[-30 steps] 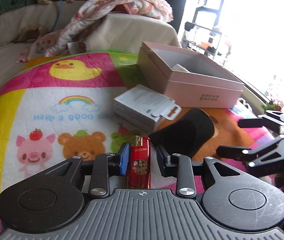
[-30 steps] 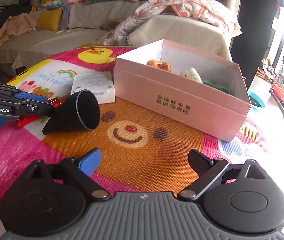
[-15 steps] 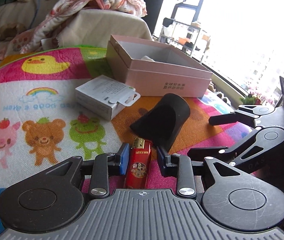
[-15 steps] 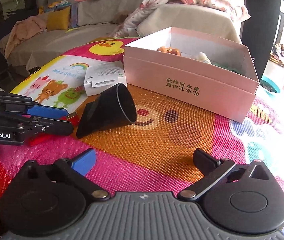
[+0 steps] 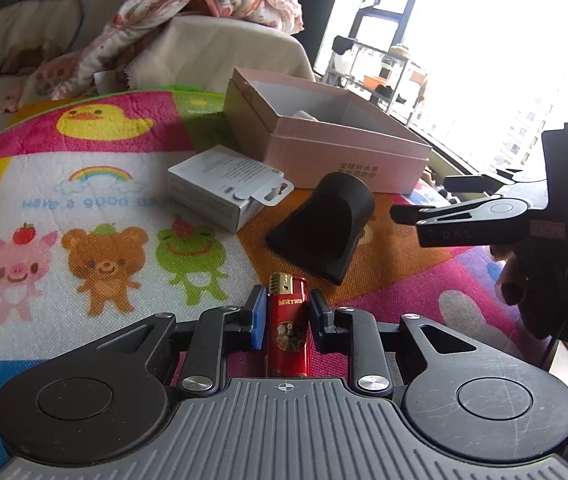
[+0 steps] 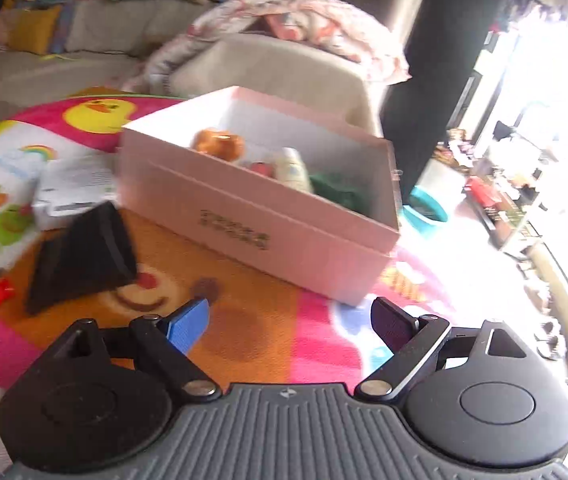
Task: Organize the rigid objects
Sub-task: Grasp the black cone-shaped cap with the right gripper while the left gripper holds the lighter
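Observation:
My left gripper (image 5: 284, 312) is shut on a red lighter (image 5: 287, 326) and holds it above the colourful mat. A black cone-shaped nozzle (image 5: 329, 226) lies on its side just ahead; it also shows in the right wrist view (image 6: 82, 256). A small white box (image 5: 224, 186) lies to its left. The open pink box (image 6: 260, 208) stands behind, holding several small items. My right gripper (image 6: 287, 320) is open and empty, over the mat in front of the pink box; it shows at the right of the left wrist view (image 5: 435, 204).
The cartoon play mat (image 5: 84, 208) covers the surface. A sofa with a floral blanket (image 5: 204, 4) stands behind. A bright window and shelves (image 5: 383, 72) are at the right. A teal basin (image 6: 423, 212) sits on the floor past the pink box.
My left gripper has lifted and turned right with the lighter. My right gripper has risen and swung right, toward the pink box; its view is blurred by motion.

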`<state>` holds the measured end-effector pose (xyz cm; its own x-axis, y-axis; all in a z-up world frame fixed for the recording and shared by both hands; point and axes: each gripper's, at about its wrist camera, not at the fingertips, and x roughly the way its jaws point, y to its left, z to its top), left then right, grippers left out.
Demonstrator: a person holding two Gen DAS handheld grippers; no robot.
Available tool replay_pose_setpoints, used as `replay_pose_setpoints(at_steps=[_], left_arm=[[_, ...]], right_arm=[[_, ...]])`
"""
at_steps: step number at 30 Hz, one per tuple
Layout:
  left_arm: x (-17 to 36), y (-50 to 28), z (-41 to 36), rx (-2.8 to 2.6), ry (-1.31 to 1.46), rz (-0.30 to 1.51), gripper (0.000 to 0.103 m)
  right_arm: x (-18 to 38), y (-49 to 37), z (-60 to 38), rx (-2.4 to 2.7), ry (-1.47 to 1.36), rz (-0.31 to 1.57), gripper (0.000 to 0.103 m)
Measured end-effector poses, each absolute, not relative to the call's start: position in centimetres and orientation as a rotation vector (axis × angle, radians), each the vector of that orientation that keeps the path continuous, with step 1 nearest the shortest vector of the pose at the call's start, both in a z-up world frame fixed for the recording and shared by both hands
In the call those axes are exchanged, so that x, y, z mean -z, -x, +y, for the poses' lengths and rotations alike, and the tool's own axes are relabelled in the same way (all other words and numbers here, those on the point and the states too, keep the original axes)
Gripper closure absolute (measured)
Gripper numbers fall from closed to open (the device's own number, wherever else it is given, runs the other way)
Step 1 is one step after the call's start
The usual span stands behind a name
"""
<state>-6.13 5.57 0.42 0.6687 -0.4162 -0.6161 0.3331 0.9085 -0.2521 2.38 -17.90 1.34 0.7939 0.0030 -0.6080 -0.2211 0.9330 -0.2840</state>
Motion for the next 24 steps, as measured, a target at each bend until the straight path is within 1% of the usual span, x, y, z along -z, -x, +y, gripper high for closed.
replay_pose_setpoints(at_steps=[4, 7, 10, 14, 15, 16, 19, 21, 24], left_arm=[[-0.5, 6.3, 5.1, 0.417, 0.091, 0.719, 0.076], [-0.5, 6.4, 5.0, 0.415, 0.086, 0.715, 0.076], [-0.5, 6.5, 5.0, 0.414, 0.087, 0.714, 0.076], [-0.5, 6.6, 4.7, 0.406, 0.069, 0.708, 0.076], [-0.5, 6.7, 4.7, 0.405, 0.068, 0.706, 0.076], [-0.4, 6.7, 4.7, 0.405, 0.07, 0.705, 0.076], [-0.3, 6.7, 5.0, 0.408, 0.091, 0.705, 0.076], [-0.3, 6.6, 5.2, 0.409, 0.103, 0.705, 0.076], [-0.3, 6.6, 5.1, 0.406, 0.102, 0.704, 0.076]], right_arm=[[-2.8, -1.7, -20.3, -0.269, 0.138, 0.691, 0.014], [-3.8, -0.5, -19.7, -0.405, 0.071, 0.668, 0.014], [-4.2, -0.2, -17.5, -0.497, 0.104, 0.658, 0.014], [-3.2, -1.2, -14.6, -0.585, 0.186, 0.732, 0.015], [-2.8, -1.4, -14.0, -0.541, 0.256, 0.723, 0.016], [-2.5, -1.5, -13.7, -0.473, 0.329, 0.699, 0.015], [-2.0, -2.1, -14.3, -0.228, 0.465, 0.612, 0.016], [-2.7, -1.9, -15.6, -0.205, 0.438, 0.6, 0.016], [-3.7, -1.1, -17.1, -0.333, 0.278, 0.656, 0.016]])
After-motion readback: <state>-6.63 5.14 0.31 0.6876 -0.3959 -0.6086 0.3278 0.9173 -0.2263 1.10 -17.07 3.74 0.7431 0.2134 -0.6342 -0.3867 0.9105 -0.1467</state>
